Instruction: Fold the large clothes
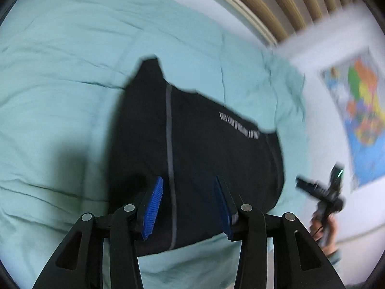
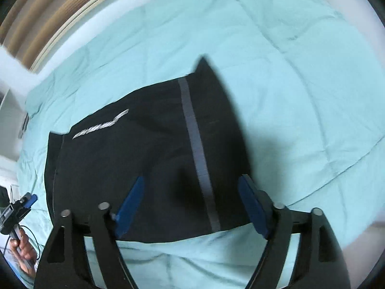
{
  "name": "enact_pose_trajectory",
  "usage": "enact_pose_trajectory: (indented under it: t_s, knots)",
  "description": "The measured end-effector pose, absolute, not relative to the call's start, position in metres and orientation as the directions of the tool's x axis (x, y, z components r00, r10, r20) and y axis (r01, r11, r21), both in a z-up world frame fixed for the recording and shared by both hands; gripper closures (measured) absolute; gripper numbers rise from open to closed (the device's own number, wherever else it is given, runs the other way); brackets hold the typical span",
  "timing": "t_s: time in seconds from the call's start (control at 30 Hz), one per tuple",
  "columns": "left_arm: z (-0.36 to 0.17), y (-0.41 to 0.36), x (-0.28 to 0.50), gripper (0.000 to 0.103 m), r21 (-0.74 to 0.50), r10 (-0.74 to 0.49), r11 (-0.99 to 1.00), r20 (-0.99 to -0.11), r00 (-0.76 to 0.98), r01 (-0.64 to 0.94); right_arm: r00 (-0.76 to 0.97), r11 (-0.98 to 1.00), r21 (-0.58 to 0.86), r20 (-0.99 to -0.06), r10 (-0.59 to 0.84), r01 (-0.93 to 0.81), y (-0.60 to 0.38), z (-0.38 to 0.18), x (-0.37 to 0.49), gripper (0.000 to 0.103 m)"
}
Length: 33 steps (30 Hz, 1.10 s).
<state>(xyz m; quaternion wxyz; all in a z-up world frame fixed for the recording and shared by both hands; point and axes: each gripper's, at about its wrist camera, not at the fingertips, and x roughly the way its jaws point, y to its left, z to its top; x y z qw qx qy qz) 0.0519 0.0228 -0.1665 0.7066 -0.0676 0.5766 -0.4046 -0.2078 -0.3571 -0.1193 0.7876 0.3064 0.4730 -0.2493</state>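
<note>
Both tools [image 1: 189,207] [image 2: 192,207] gape above folded black garment [image 1: 204,156]

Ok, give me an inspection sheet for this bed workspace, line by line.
Surface: mint green quilt, creased, covering the bed.
Job's things: black garment lying folded on the quilt, grey stripe and white lettering facing up.
Clutter: nothing seen.
Grippers: left tool and right tool both open, above the garment's near edge, holding nothing.
Cables: thin black cable by the hand holding the left tool.
Surroundings: wooden slatted headboard, white wall, colourful map poster.
</note>
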Motion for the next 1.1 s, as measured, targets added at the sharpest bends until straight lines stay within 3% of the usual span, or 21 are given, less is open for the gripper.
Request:
enact_pose_trajectory:
  t_s: [0.2, 0.3, 0.4, 0.53, 0.73, 0.97, 1.1]
  knots:
    - [-0.223, -0.018, 0.024, 0.058, -0.285, -0.417, 0.703, -0.907, 0.053, 0.652, 0.277, 0.741, 0.042, -0.941, -0.197, 0.670, -0.287, -0.177, -0.145, 0.020]
    - [-0.243, -0.021, 0.030, 0.058, -0.307, -0.406, 0.713, -0.914, 0.014, 0.630, 0.200, 0.721, 0.004, -0.962, -0.187, 0.693, -0.282, -0.216, -0.137, 0.019]
    - [-0.241, -0.016, 0.035, 0.058, -0.334, -0.420, 0.712, -0.908, -0.007, 0.618, 0.187, 0.686, 0.011, -0.965, -0.183, 0.728, -0.283, -0.218, -0.136, 0.017]
    - [-0.217, -0.007, 0.027, 0.058, -0.320, -0.429, 0.682, -0.903, 0.005, 0.658, 0.164, 0.644, 0.020, -0.972, -0.165, 0.764, -0.281, -0.194, -0.142, 0.017]
    - [-0.165, 0.007, 0.016, 0.058, -0.344, -0.488, 0.685, -0.871, 0.053, 0.642, 0.299, 0.600, 0.101, -0.924, -0.240, 0.793, -0.241, -0.117, -0.153, 0.017]
    - [-0.069, 0.003, -0.016, 0.058, -0.163, -0.497, 0.681, -0.819, 0.286, 0.714, 0.329, 0.636, 0.019, -0.868, -0.372, 0.771, -0.191, -0.042, -0.157, 0.017]
    - [-0.041, 0.001, -0.020, 0.056, -0.164, -0.494, 0.708, -0.810, 0.315, 0.687, 0.349, 0.612, 0.028, -0.841, -0.413, 0.791, -0.164, -0.025, -0.160, 0.014]
